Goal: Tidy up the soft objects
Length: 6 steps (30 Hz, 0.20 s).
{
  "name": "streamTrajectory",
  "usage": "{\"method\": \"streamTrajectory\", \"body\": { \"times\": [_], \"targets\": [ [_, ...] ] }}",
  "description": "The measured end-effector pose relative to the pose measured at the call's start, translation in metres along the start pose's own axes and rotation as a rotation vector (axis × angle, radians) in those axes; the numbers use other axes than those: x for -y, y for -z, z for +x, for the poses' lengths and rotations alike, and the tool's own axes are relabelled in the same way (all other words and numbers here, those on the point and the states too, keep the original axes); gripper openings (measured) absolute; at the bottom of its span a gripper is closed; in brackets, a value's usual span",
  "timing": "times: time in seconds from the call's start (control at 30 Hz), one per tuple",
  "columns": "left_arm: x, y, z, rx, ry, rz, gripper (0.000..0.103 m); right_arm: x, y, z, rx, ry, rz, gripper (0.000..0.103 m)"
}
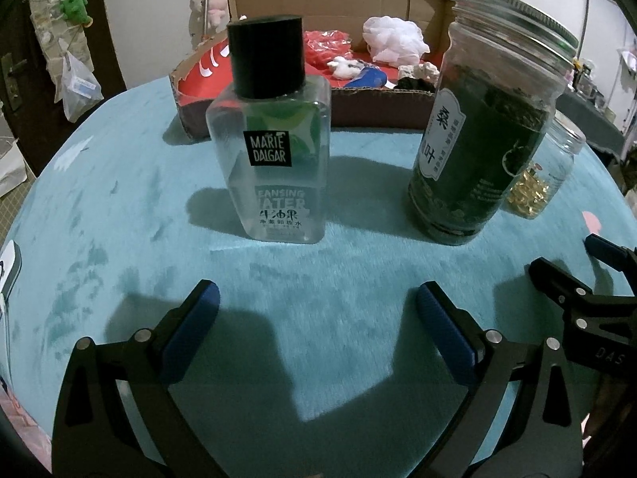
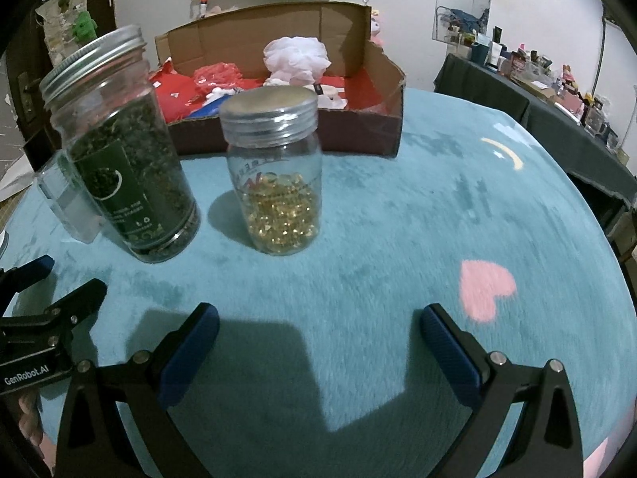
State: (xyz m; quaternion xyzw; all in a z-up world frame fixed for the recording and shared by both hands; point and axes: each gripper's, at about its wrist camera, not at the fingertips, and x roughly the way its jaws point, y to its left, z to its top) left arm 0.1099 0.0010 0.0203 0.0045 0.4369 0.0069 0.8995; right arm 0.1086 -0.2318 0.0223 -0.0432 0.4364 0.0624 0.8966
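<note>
Right now I have both grippers low over the teal plush table cover [image 1: 119, 207], and neither holds anything. My left gripper [image 1: 316, 306] has its blue-padded fingers [image 1: 195, 330] spread wide apart, with bare cloth between them. Ahead of it, well clear of the tips, stands a clear square bottle with a black cap [image 1: 274, 151], upright. To its right is a tall glass jar of dark green leaves with a silver screw lid [image 1: 489, 127], also upright.

My right gripper [image 2: 318, 330] is likewise spread wide, its pads [image 2: 450, 354] resting over empty cloth. Straight ahead of it, not touching, sits a short glass jar of golden capsules with a silver lid [image 2: 274, 175], just beside the tall leaf jar. A pink heart print [image 2: 487, 288] lies on the cover close to the right finger.

The soft things are all far beyond the fingers, inside the open cardboard box with a red lining [image 2: 358, 127] behind the jars: a crumpled white plastic bag [image 1: 392, 38], a bunched red plastic bag [image 1: 324, 46], and small pale and dark pieces I take for fabric or plush, though I cannot make them out properly.
</note>
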Motion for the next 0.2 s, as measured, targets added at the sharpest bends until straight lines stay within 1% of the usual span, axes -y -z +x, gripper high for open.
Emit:
{"method": "streamTrajectory", "body": {
  "times": [0.2],
  "targets": [
    [0.0010,0.0012,0.0000,0.003,0.000,-0.001,0.101,0.0003,0.0003,-0.0002,0.001,0.000,0.000,0.103]
  ]
}}
